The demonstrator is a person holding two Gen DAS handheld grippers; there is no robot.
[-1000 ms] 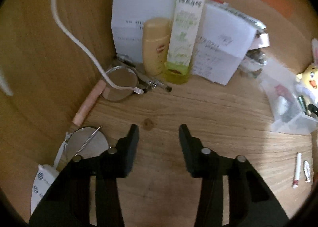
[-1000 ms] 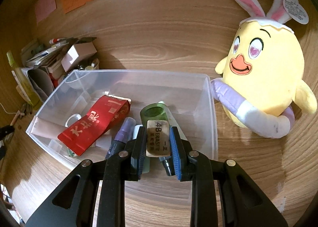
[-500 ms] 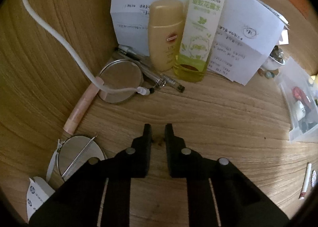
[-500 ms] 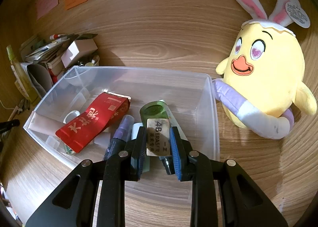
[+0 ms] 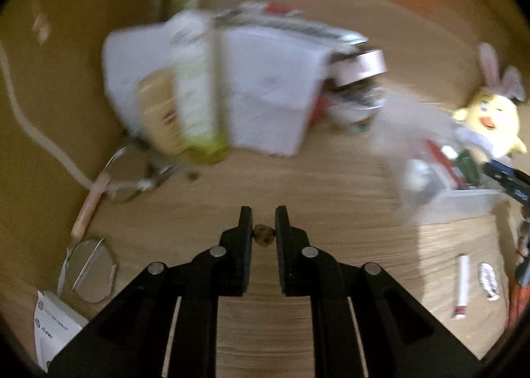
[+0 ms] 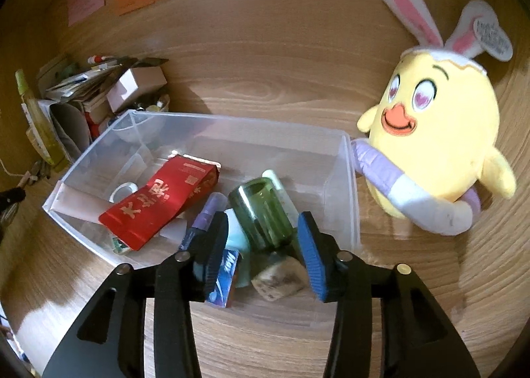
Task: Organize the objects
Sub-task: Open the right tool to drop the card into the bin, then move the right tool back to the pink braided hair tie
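Note:
My left gripper [image 5: 263, 212] is shut on a small brown nugget [image 5: 264, 235] and holds it above the wooden desk; this view is blurred. My right gripper [image 6: 263, 245] hangs over the near end of the clear plastic bin [image 6: 347, 179], its blue-padded jaws opening. The tan eraser [image 6: 278, 277] lies loose in the bin below them, touching neither pad. Around it in the bin are a green bottle [image 6: 261, 212], a red packet [image 6: 159, 199] and a blue tube [image 6: 225, 275]. The left wrist view shows the bin [image 5: 457, 209] at the right.
A yellow bunny-eared plush chick [image 6: 437, 146] leans on the bin's right side. Papers [image 5: 265, 96] and bottles [image 5: 195, 80] crowd the back left corner. A round mirror [image 5: 92, 273] and white box [image 5: 53, 328] lie near left, a white stick [image 5: 462, 285] near right.
My left gripper shut on the small brown nugget and lifted it back from the desk, its view swinging right. My right gripper's jaws spread and the eraser dropped into the bin.

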